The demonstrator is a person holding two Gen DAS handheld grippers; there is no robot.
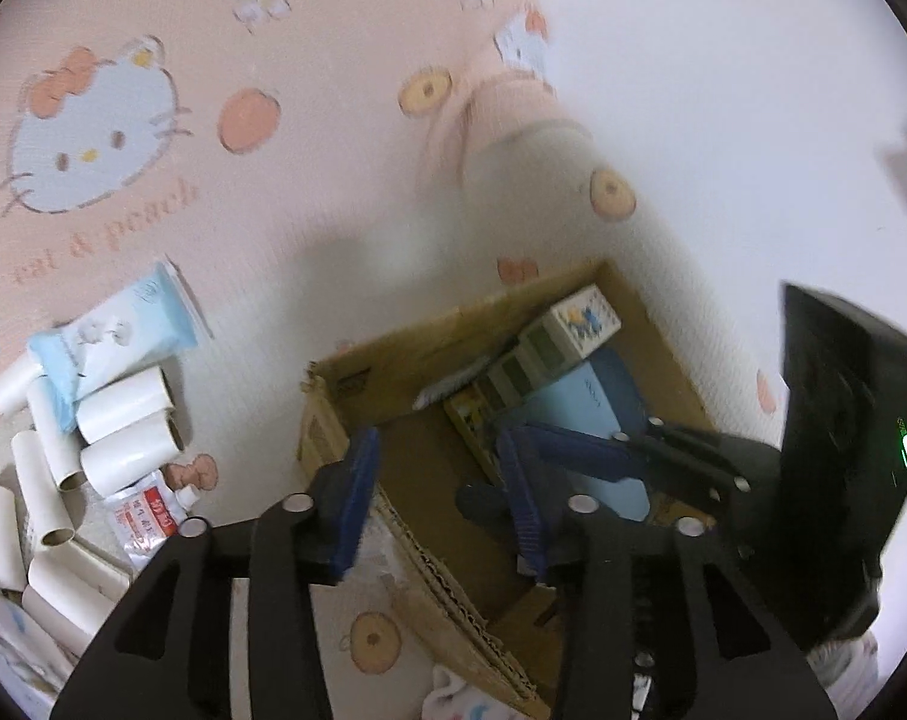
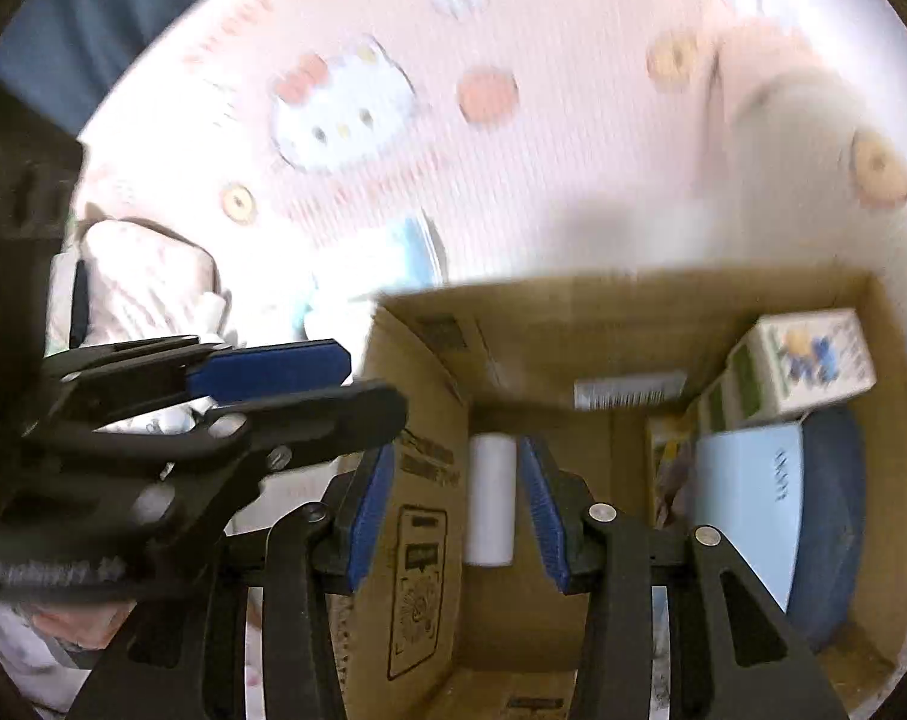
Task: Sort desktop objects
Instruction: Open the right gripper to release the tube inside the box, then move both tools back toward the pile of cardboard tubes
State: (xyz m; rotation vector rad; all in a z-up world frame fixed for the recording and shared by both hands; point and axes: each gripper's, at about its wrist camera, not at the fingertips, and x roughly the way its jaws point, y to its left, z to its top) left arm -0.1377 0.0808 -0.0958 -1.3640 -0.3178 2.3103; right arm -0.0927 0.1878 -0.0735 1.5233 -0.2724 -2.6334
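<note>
An open cardboard box (image 1: 393, 354) stands on the cat-print cloth. My left gripper (image 1: 438, 498) hangs over its near left corner, blue pads wide apart and nothing between them. In the right wrist view my right gripper (image 2: 456, 516) is above the box (image 2: 573, 291), jaws apart. A white paper roll (image 2: 490, 501) shows between them, close to the right pad and clear of the left one. Whether it rests on the box floor I cannot tell. Several more white rolls (image 1: 123, 402) lie in a heap at the left.
A picture carton (image 2: 813, 366) and a light blue box (image 2: 747, 492) fill the box's right side. A blue wipes pack (image 1: 123, 330) and a red-white sachet (image 1: 153, 516) lie by the rolls. The left gripper (image 2: 375, 381) crosses the right wrist view beside a patterned sleeve (image 2: 147, 282).
</note>
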